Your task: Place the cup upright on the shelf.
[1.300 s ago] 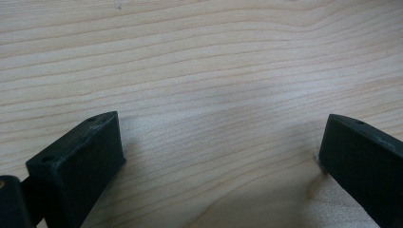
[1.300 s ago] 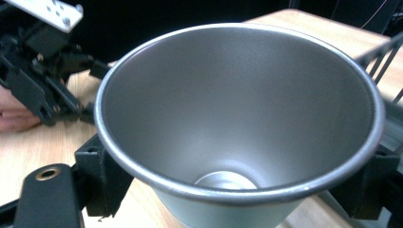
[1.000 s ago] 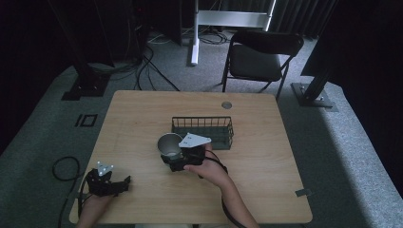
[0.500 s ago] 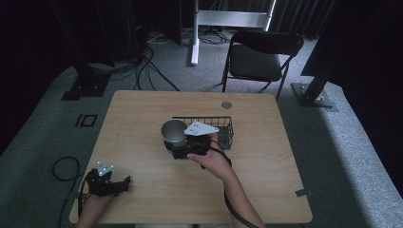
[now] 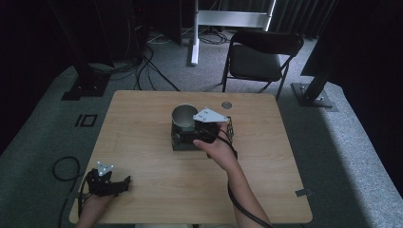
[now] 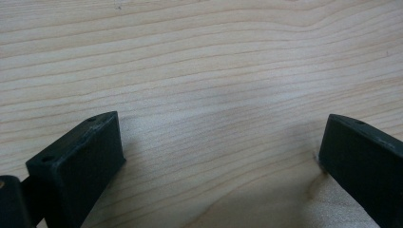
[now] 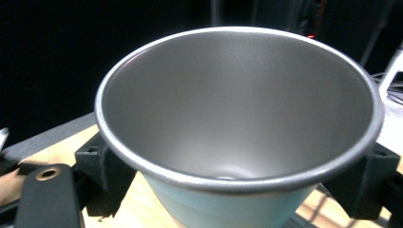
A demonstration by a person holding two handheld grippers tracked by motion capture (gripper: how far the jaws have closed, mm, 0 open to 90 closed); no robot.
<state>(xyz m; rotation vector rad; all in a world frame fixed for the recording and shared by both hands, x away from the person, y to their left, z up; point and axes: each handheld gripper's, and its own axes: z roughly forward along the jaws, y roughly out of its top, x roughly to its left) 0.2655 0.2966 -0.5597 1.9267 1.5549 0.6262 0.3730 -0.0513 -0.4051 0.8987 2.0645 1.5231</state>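
Trouble, we judged, lay in the metal cup (image 7: 237,123) slipping from our right gripper (image 5: 202,124), clamped round it above the wire basket (image 5: 229,129).

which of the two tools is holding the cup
The right tool, over the basket mid-table: its jaws clamp the metal cup on both sides. The left tool rests open on the bare table at the near left corner, gripping nothing.
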